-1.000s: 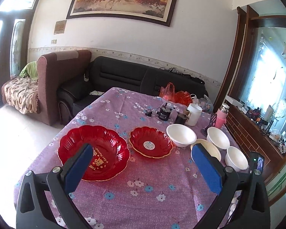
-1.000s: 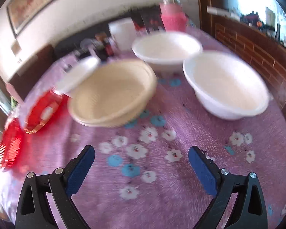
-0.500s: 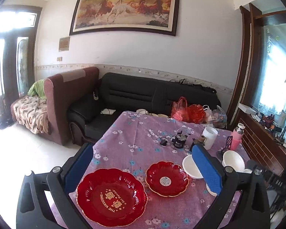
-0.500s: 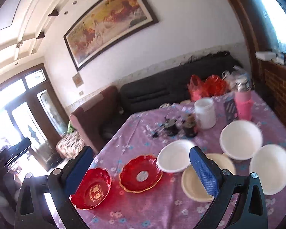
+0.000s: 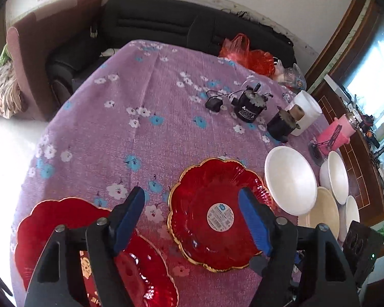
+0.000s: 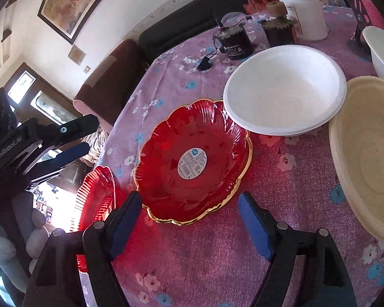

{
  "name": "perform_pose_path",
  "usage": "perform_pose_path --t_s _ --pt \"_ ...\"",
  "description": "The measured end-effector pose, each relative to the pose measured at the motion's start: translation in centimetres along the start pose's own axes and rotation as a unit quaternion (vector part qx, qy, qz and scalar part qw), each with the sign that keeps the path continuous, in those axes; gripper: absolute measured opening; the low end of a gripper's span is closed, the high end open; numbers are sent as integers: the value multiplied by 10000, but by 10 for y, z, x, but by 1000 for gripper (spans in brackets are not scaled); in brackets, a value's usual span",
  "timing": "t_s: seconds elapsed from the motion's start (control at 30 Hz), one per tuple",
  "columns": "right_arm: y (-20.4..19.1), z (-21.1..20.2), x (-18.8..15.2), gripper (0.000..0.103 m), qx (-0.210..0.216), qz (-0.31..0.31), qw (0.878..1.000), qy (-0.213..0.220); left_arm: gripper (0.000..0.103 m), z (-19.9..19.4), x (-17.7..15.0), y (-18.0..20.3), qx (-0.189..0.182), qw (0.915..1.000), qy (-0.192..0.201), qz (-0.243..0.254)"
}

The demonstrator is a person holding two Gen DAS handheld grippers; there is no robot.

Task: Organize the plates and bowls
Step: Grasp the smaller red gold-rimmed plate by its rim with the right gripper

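Two red plates [image 5: 217, 212] [image 5: 71, 250]; three white bowls [image 5: 290, 179] [image 5: 338, 179] [image 5: 352, 217]; one cream bowl [image 5: 322, 215]; two dark jars [image 5: 251, 107] [image 5: 281, 125].

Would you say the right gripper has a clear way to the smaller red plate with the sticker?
Probably yes: the right gripper, jaws closing with nothing between them, hangs just short of the smaller red plate; only bare tablecloth lies between.

My smaller red plate [image 5: 217, 212], scalloped with a gold rim and a round sticker at its centre, lies flat on the table. The larger red plate [image 5: 51, 245] sits just beside it, apart. A white bowl [image 5: 290, 179] overlaps the smaller plate's rim, upright. Next to it sits a cream bowl [image 6: 368, 153], and two more white bowls [image 5: 338, 179] stand beyond.
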State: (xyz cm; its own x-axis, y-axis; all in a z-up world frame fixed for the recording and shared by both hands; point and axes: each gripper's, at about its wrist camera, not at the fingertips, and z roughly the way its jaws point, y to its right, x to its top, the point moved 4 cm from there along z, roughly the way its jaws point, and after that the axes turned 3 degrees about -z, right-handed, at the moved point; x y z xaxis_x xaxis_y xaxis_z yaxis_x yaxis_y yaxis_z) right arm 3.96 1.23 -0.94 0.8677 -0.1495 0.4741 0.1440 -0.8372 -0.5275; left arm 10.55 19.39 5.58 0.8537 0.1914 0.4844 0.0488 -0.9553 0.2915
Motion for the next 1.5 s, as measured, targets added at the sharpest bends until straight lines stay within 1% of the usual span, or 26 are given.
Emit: perform_pose_path --t_s 0.07,0.17,0.3,0.33,0.43,0.47,0.5,0.57,0.63,0.67,0.7,0.73,0.77,0.8,0.9,1.03,1.1,1.2,1.33,1.5 --pt "7 5 3 82 -110 89 9999 37 75 17 6 -1 -49 9999 -147 -50" --pt "15 12 7 79 -159 245 9996 47 75 40 15 3 42 9996 -289 23" --pt "23 20 8 70 -49 438 9990 6 75 70 20 6 69 9975 -698 86" --pt "23 20 9 68 -51 425 9991 47 73 77 19 7 64 9968 -790 88" --pt "22 23 11 65 -5 416 9991 73 58 94 13 11 25 9938 -1108 130" --pt "22 24 10 63 1 400 9992 81 52 97 11 12 149 9931 -1141 206" --pt "21 25 11 61 -6 383 9992 80 50 99 9 12 288 9927 -1133 298" --pt "18 27 11 59 -85 319 9994 138 40 100 7 12 465 9919 -1111 413" --pt "17 28 11 49 -215 250 9993 196 33 99 7 9 553 9917 -1087 402" --pt "17 28 11 46 -279 243 9991 222 32 98 6 7 550 9920 -1081 362" --pt "18 27 10 38 -309 240 9990 230 32 96 6 5 550 9923 -1064 322" --pt "20 27 9 28 -284 257 9990 215 31 95 6 4 557 9926 -1035 312" --pt "21 28 7 26 -211 302 9992 171 29 93 5 4 570 9929 -997 321" --pt "22 29 7 26 -173 330 9992 158 29 89 5 4 587 9933 -948 317" --pt "15 25 8 26 -187 152 9994 236 29 73 7 2 476 9956 -767 233" --pt "2 9 9 26 -151 -115 9986 501 29 43 11 -1 336 9981 -501 148" --pt "-4 -1 7 26 -70 -239 9977 627 29 27 10 -4 328 9989 -326 103" --pt "-25 -15 9 26 23 -541 9955 781 29 -1 1 -13 343 9994 -71 -10" --pt "-61 -24 -3 25 215 -985 9921 749 29 -36 -18 -42 455 9985 184 -229" --pt "-109 -13 -23 25 431 -1464 9873 438 29 -68 -47 -100 587 9949 349 -739"
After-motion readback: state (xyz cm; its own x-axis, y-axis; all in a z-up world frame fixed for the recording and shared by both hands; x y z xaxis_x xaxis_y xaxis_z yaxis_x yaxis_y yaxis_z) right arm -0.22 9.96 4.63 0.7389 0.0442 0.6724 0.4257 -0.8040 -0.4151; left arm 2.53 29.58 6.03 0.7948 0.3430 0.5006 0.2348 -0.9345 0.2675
